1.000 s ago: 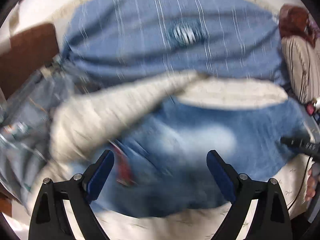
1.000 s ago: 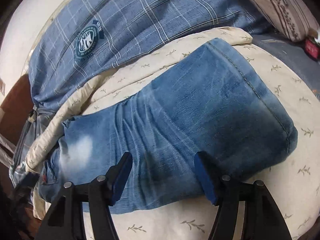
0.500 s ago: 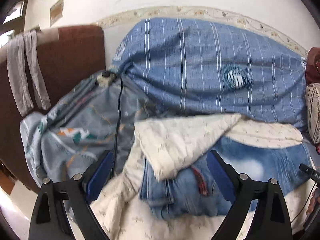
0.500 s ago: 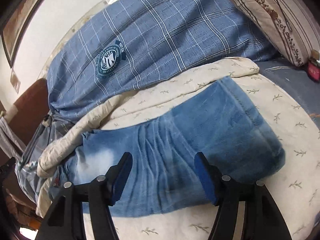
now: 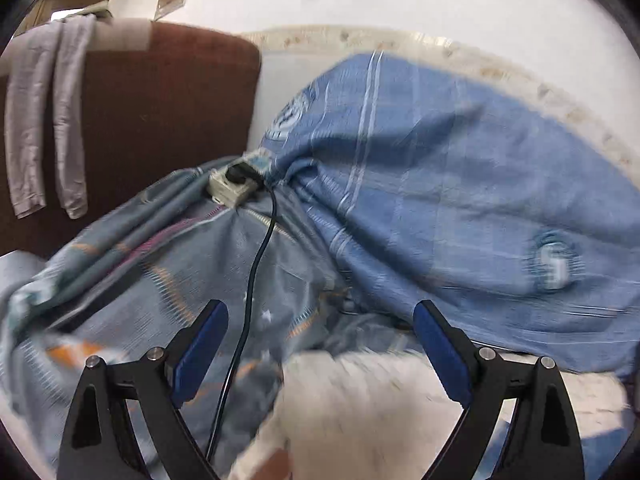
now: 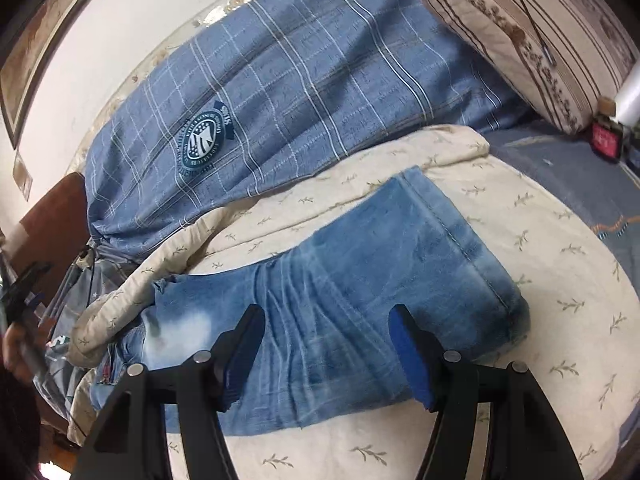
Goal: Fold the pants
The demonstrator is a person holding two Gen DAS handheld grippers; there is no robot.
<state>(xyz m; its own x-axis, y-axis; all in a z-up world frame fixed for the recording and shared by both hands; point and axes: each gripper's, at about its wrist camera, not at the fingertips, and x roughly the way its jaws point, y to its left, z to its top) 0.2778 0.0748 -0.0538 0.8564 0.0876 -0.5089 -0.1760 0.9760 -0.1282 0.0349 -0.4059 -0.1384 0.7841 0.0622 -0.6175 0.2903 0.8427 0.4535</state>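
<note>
Jeans (image 6: 328, 312) lie folded into a thick blue bundle on the cream leaf-print quilt (image 6: 560, 280) on the bed, hem end at upper right, waist and pocket end at lower left, where a flap of quilt overlaps them. Right gripper (image 6: 326, 344) hovers just above the middle of the bundle, fingers apart with nothing pinched between them. Left gripper (image 5: 316, 344) is well off the jeans, aimed at a grey patterned sheet (image 5: 132, 280) and a black cable (image 5: 256, 280) that runs up to a white power strip (image 5: 232, 186); fingers spread wide and empty. Left view is motion-blurred, so fine detail there is unreliable.

Judged step: fold looks mostly done, bundle needs neatening or one last fold. To do it well, lift the quilt flap clear of the waist end first, then pinch all the denim layers at one edge together so the stack does not slide apart, and bring edge to edge squarely. Left gripper should avoid snagging the cable.

Materials: denim is heavy, stiff, faded with pale whiskered creases and a stitched hem; likely holds a crease. Quilt is soft and puffy, gives under pressure. Blue plaid blanket (image 6: 300, 88) with a round crest badge (image 6: 202, 142) is thin woven cloth. Striped pillow (image 6: 520, 32) sits at upper right.
</note>
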